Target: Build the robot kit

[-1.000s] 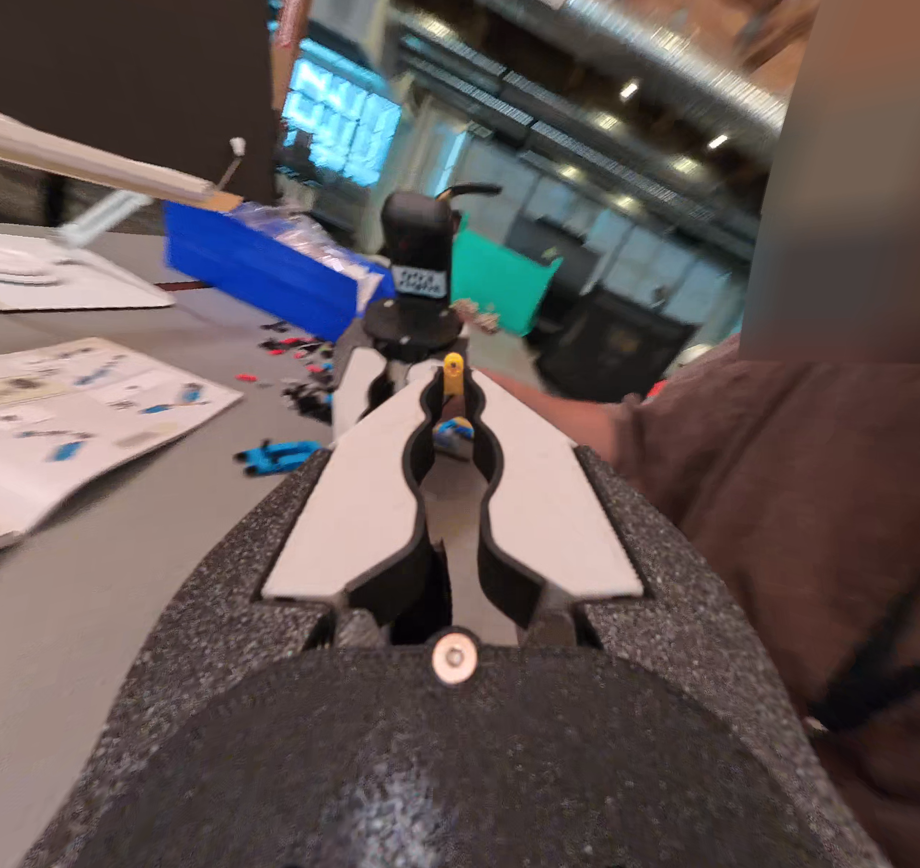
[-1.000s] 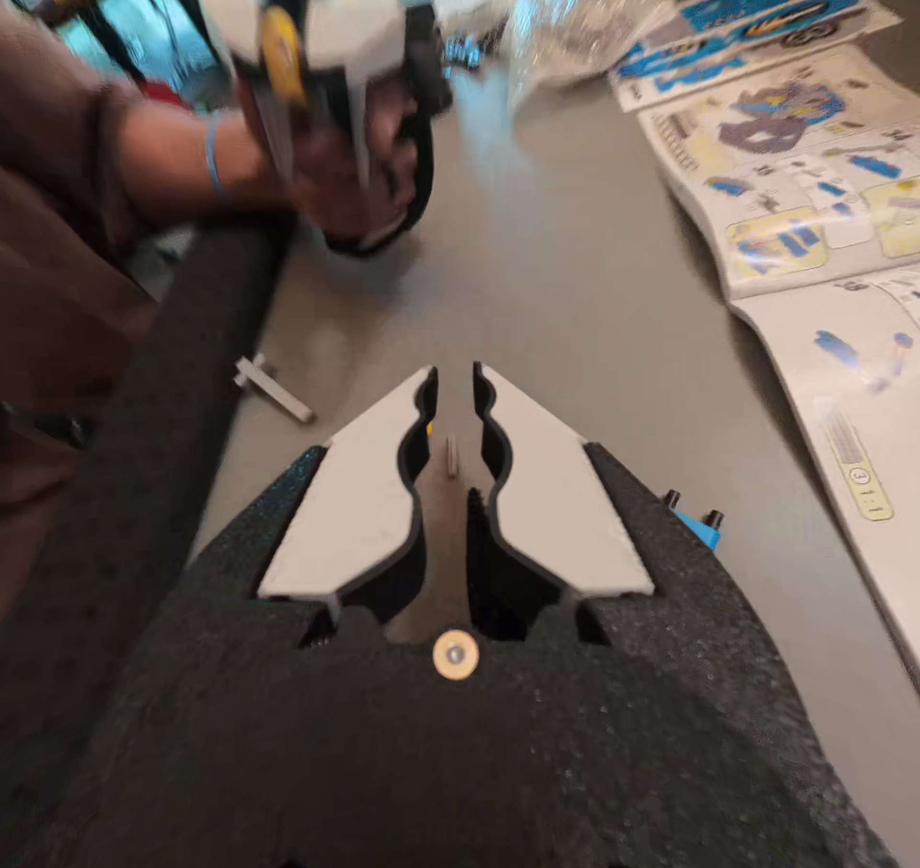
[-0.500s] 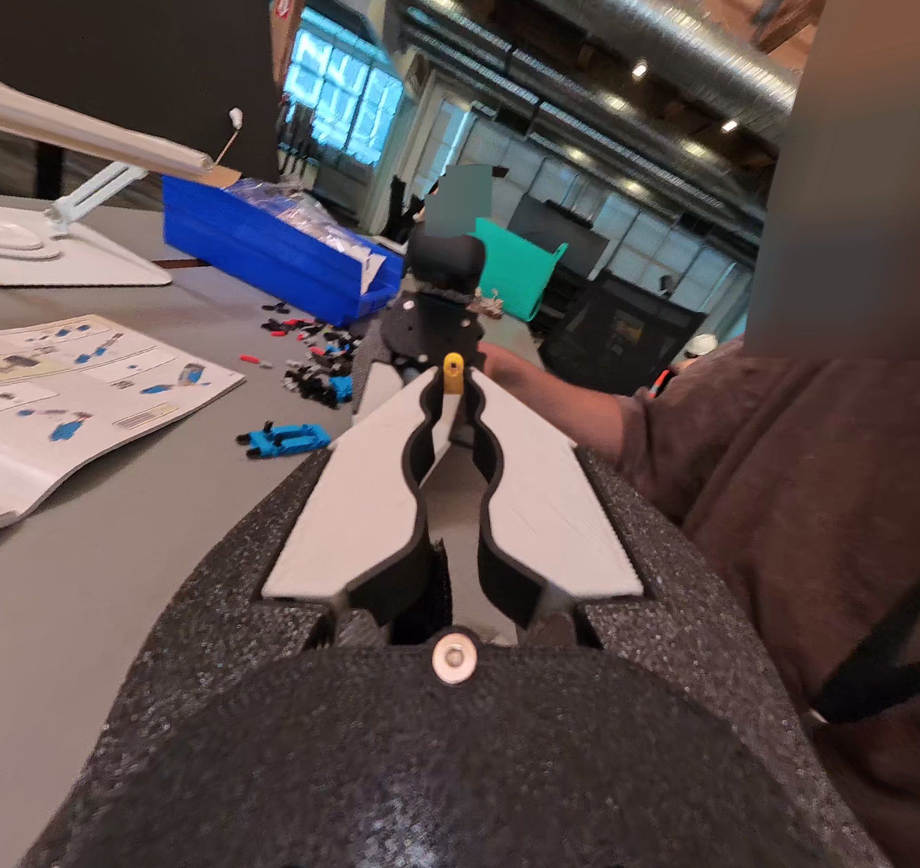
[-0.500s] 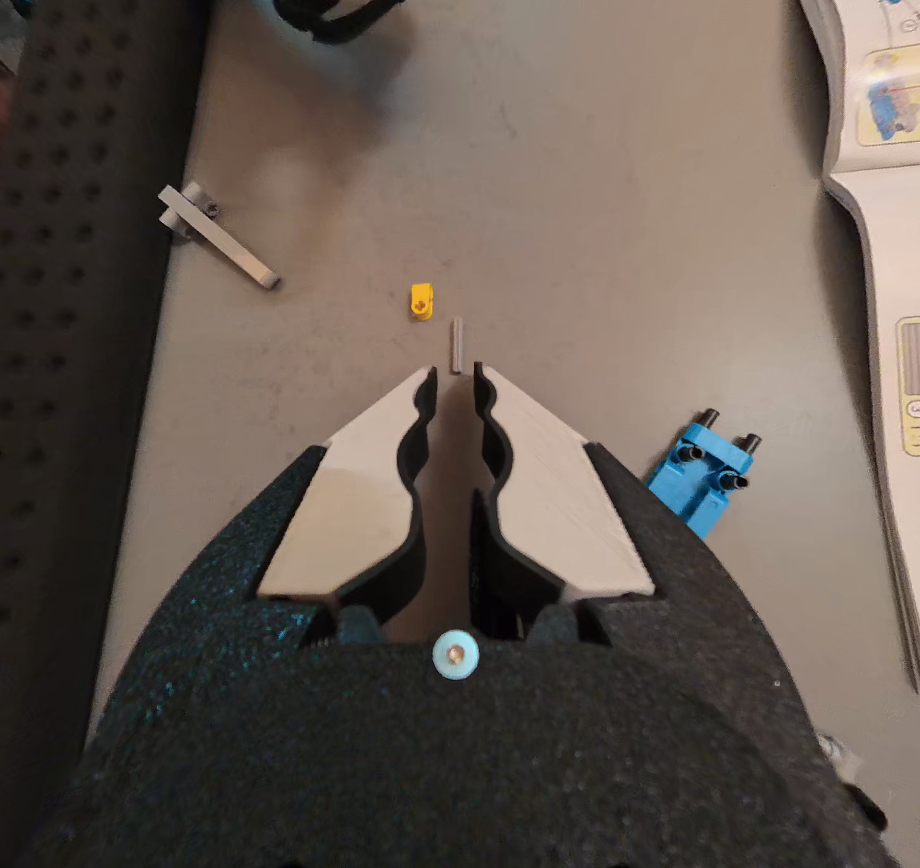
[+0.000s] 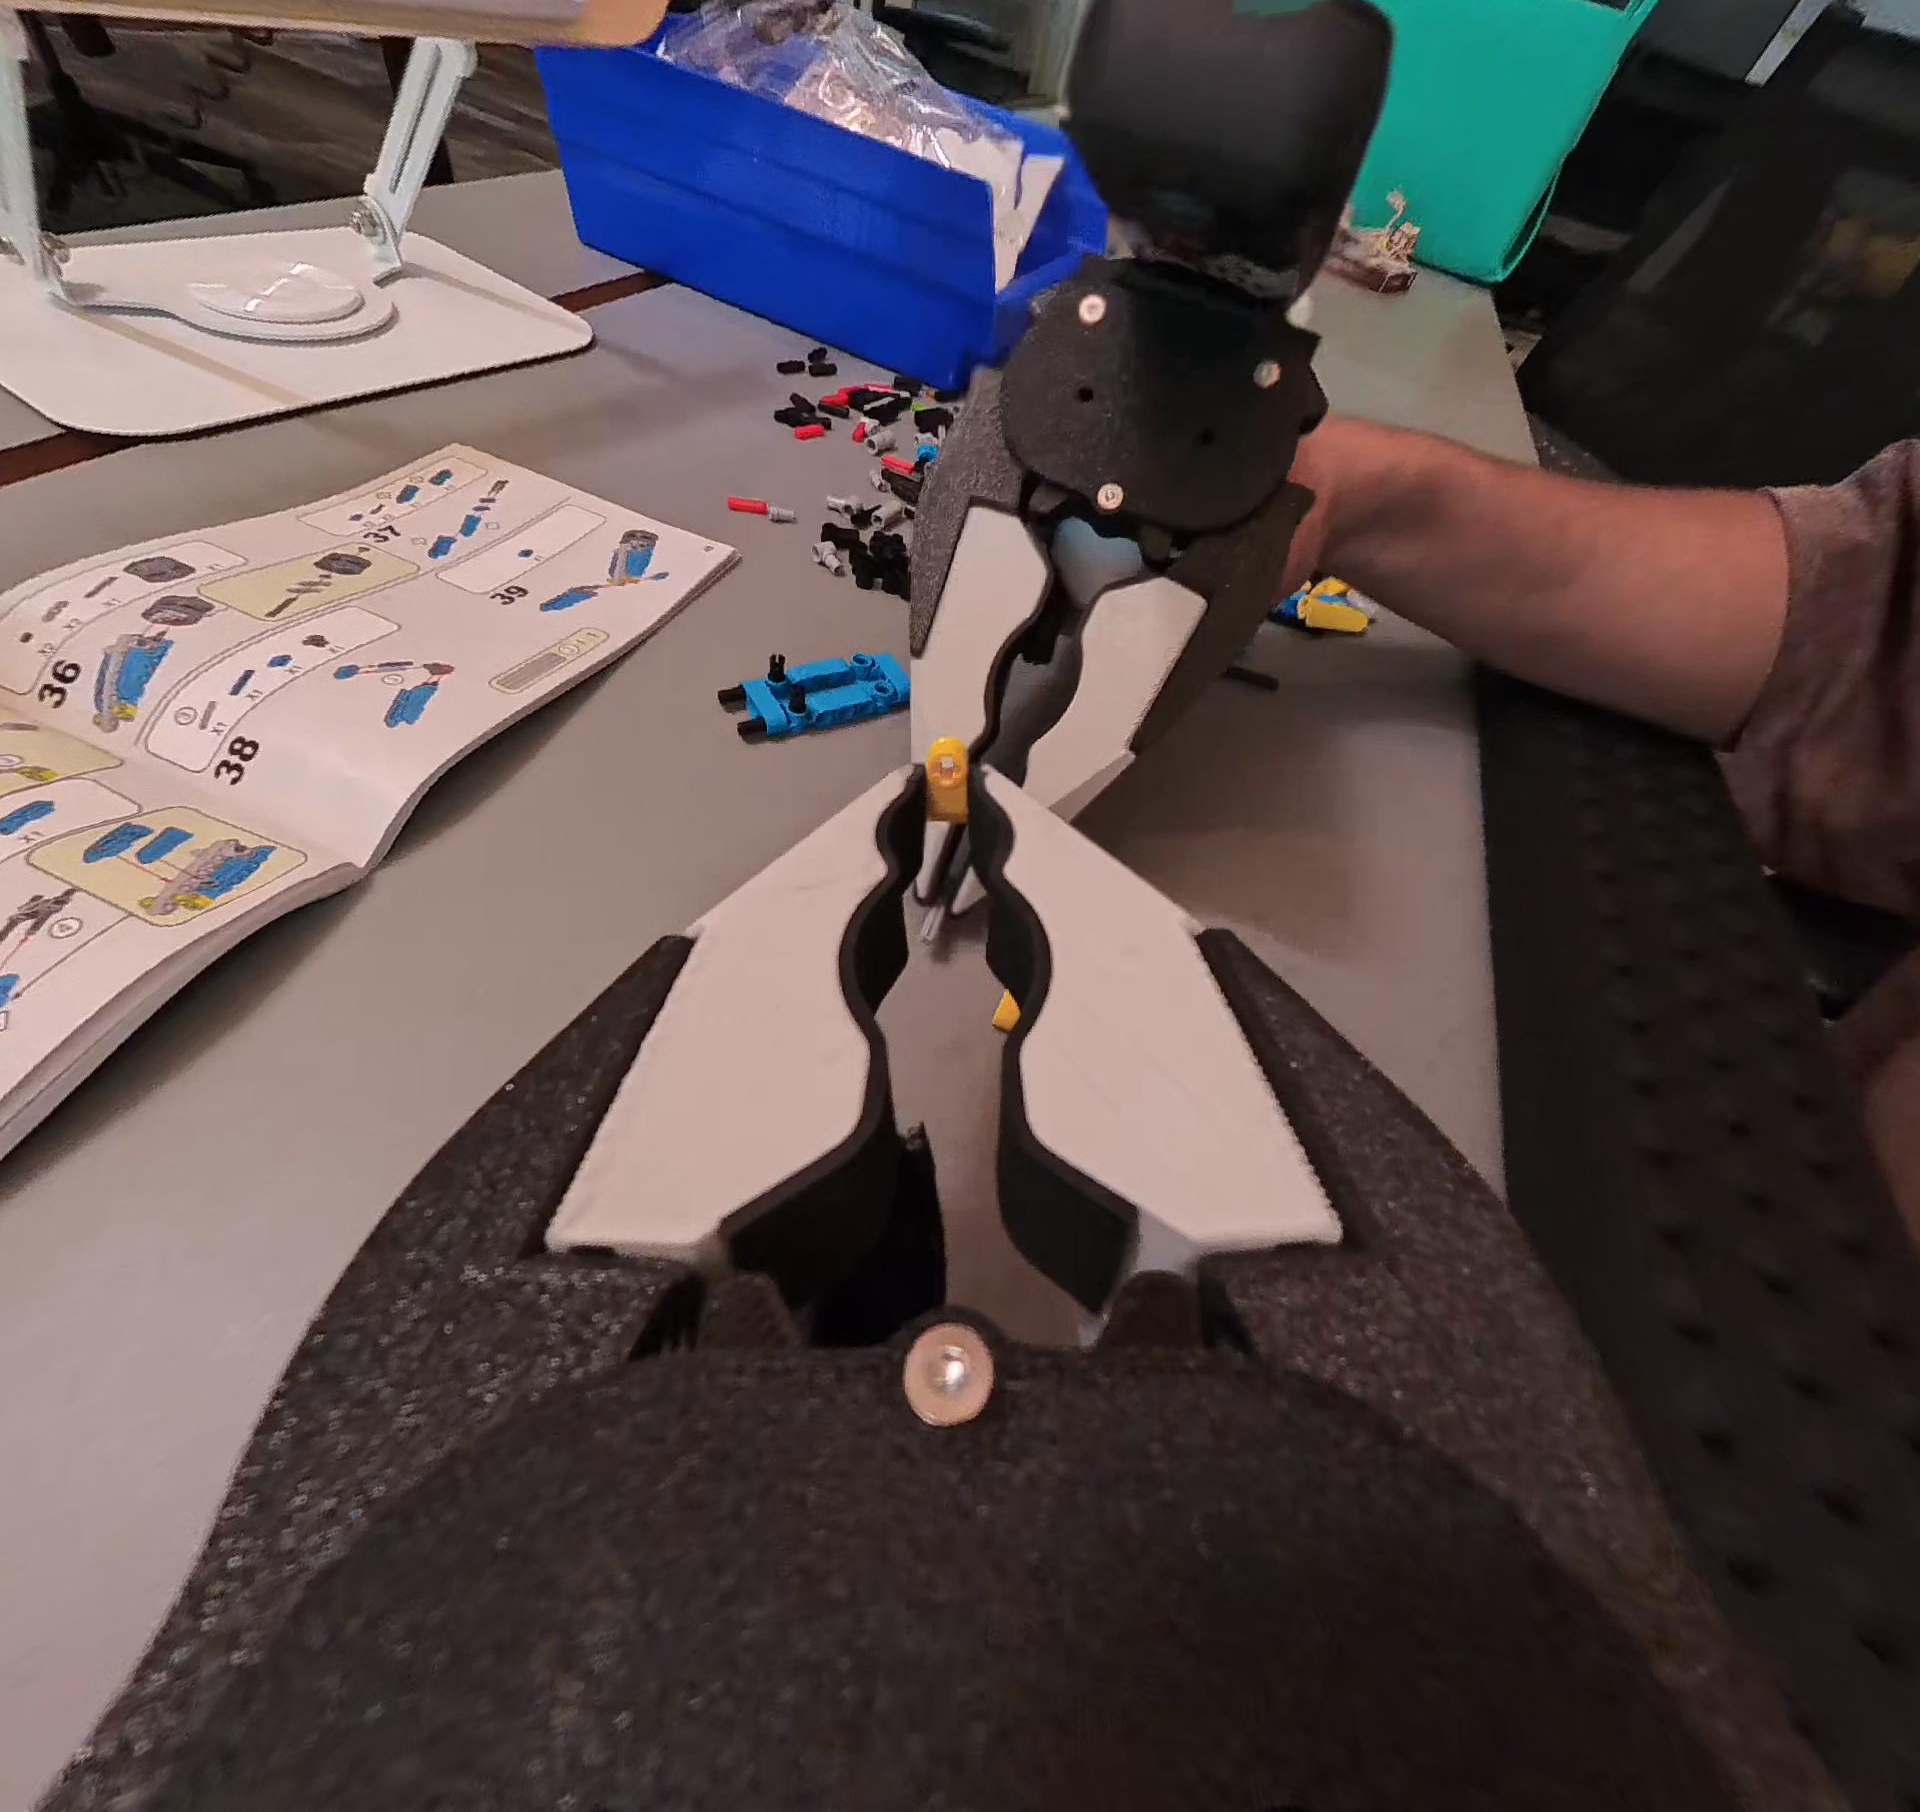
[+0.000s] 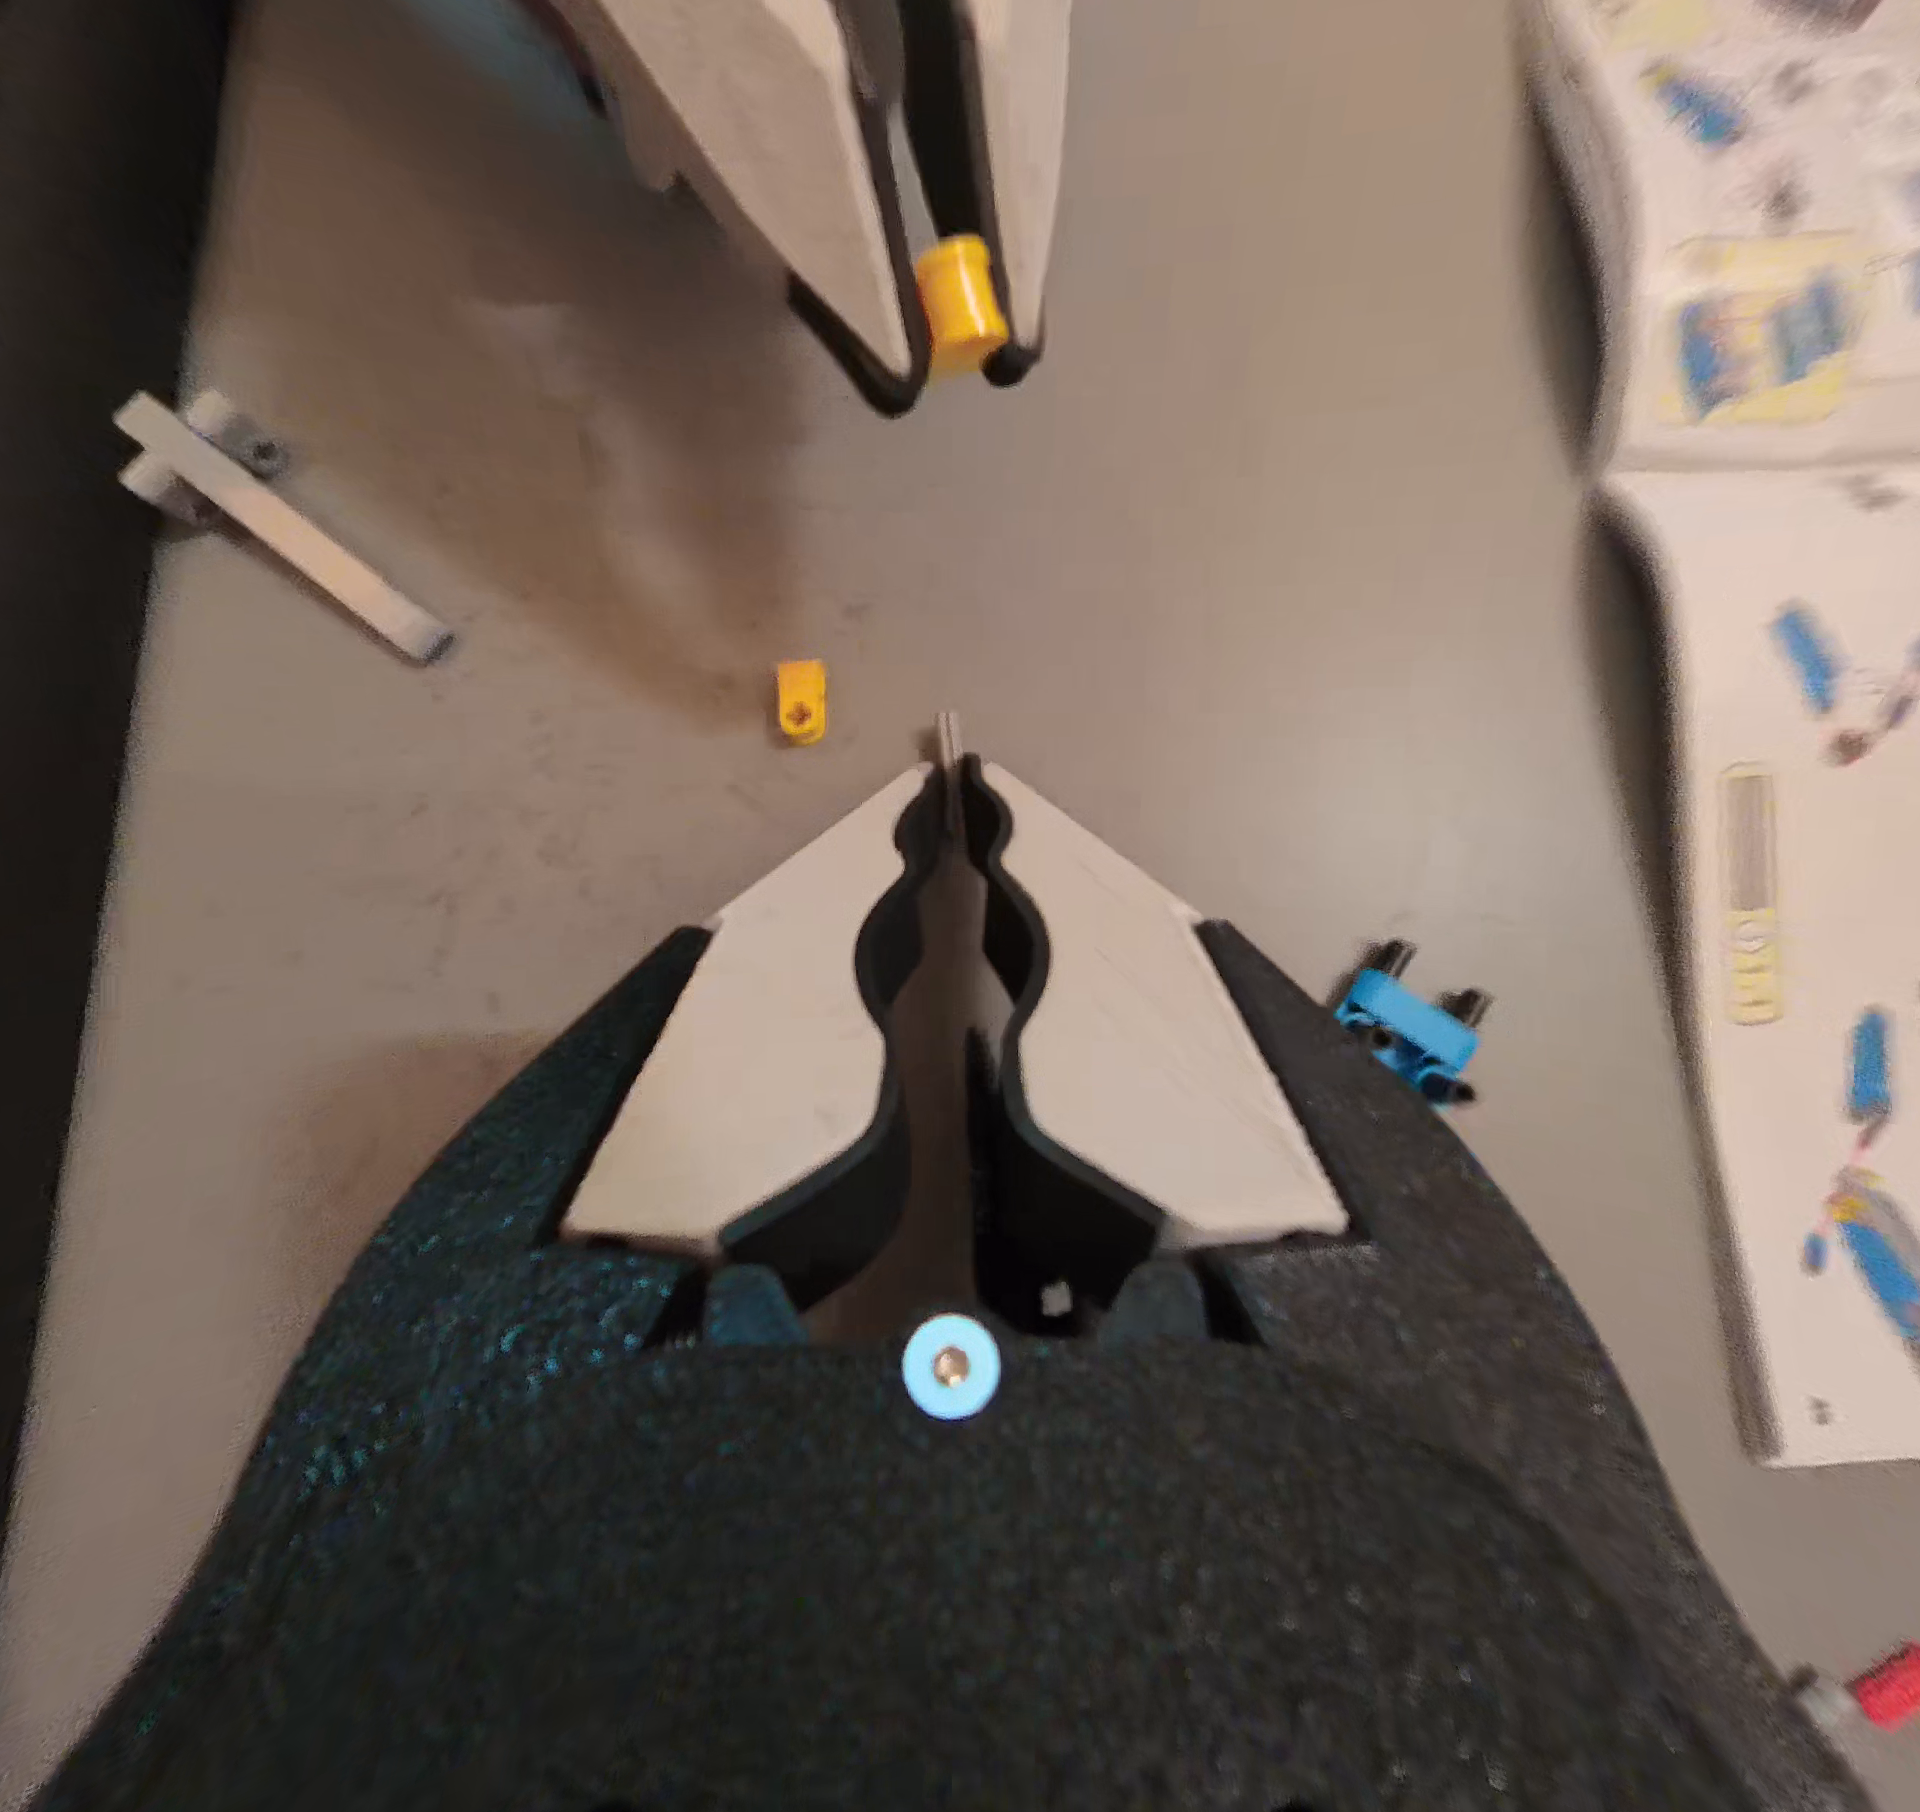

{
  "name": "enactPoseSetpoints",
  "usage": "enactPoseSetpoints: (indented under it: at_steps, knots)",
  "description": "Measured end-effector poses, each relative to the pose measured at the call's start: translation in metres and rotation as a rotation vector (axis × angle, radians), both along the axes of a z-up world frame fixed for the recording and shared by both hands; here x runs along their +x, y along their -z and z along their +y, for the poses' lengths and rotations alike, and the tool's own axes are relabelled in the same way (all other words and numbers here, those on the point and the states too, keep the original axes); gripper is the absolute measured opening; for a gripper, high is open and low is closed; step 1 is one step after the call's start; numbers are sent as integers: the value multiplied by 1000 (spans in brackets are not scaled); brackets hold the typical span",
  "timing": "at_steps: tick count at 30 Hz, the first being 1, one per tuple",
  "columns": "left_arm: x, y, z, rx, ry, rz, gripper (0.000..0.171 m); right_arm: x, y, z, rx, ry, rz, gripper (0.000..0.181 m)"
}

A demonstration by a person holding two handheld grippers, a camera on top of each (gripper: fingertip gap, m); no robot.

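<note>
The left gripper [image 5: 945, 786] is squeezed tight on a small yellow connector piece [image 5: 945, 775], which pokes up from between its tips. The same yellow piece shows in the right wrist view as a short round tube pinched at the tips of the gripper at the far side of the table. The right gripper [image 6: 948, 775] points down at the grey table [image 6: 1299, 515], and its tips are pinched on a thin grey axle pin [image 6: 945, 732]; a little bit of the pin sticks out past the tips. Whether the pin is lifted or lying on the table, I cannot tell. A second small yellow piece [image 6: 800, 702] lies flat on the table just to the left of the pin, not touching it. Farther left is a long grey beam [image 6: 281, 526] with a small peg part at its far end. To the right of the right gripper, near its black body, lies a blue brick with black pins [image 6: 1405, 1027]. An open instruction booklet [image 6: 1766, 827] lies along the right edge of that view. In the left wrist view, a blue bin [image 5: 790, 193] with clear plastic bags stands at the far side of the table, and a pile of small black, red and grey parts [image 5: 862, 474] lies in front of it. A white stand [image 5: 260, 328] is at the far left.
</note>
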State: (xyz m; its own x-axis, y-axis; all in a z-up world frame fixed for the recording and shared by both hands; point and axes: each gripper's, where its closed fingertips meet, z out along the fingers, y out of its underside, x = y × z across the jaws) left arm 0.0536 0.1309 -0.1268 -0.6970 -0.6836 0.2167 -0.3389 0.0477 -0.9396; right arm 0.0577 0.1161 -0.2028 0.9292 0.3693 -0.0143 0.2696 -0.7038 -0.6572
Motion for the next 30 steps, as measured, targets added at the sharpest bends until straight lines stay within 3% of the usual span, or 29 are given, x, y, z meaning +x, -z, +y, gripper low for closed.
enactPoseSetpoints:
  at_steps: [4, 6, 11, 20, 27, 30]
  knots:
    - [1, -4, 6, -45, -11, 6, 7, 3, -64, 16, 283, 34, 4, 3]
    - [1, -3, 6, -51, -11, 15, 7, 8, -80, 15, 348, 56, -63, 3]
    - [0, -12, 7, -151, 9, 39, 7, -4, -81, 17, 357, 31, -91, 3]
    - [-2, -25, 8, -248, 34, 32, 7, -6, -99, 21, 455, 66, 170, 3]
    - [-3, -17, 3, -161, 34, 10, 7, -12, -96, 25, 444, 70, 164, 4]
    - [-1, -9, 4, -42, 0, -30, 7, -10, -88, 25, 400, 73, 124, 4]
